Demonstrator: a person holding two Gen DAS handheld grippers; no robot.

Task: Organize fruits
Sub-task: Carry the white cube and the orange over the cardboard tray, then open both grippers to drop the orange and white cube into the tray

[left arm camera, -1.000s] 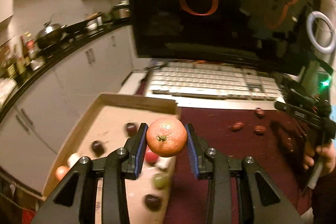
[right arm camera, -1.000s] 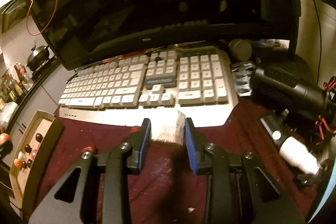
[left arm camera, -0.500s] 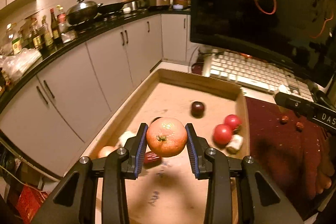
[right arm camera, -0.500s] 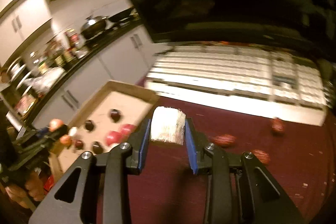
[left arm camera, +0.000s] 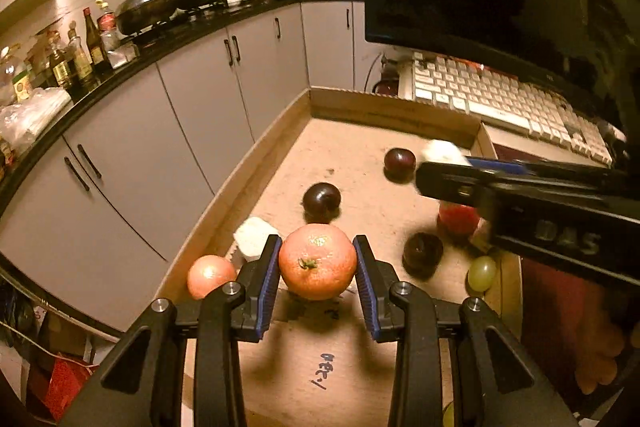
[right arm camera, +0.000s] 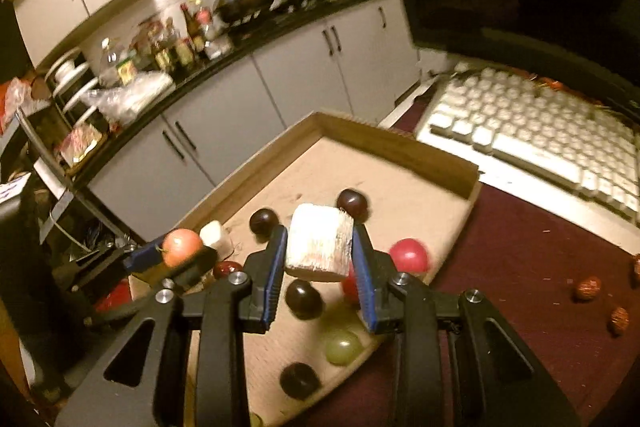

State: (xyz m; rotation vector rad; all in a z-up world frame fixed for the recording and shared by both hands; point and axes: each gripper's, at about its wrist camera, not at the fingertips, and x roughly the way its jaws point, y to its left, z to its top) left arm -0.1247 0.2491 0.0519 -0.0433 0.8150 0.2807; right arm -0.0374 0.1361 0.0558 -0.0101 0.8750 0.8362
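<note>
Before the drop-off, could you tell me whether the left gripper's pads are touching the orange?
Touching. The left wrist view shows both blue pads pressed against the sides of the orange, held above the cardboard tray.

both grippers swung from keyboard side to over cardboard tray [left arm camera: 360, 107]; right gripper [right arm camera: 320, 259] with white chunk [right arm camera: 320, 245] now above fruit.

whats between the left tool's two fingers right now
An orange, clamped between the left tool's blue pads above the cardboard tray; the left wrist view shows it.

I see the tray [left arm camera: 394, 111] left of the keyboard [left arm camera: 500, 99], fruit lying in it (cabinets [left arm camera: 200, 103] farther left of the tray).
</note>
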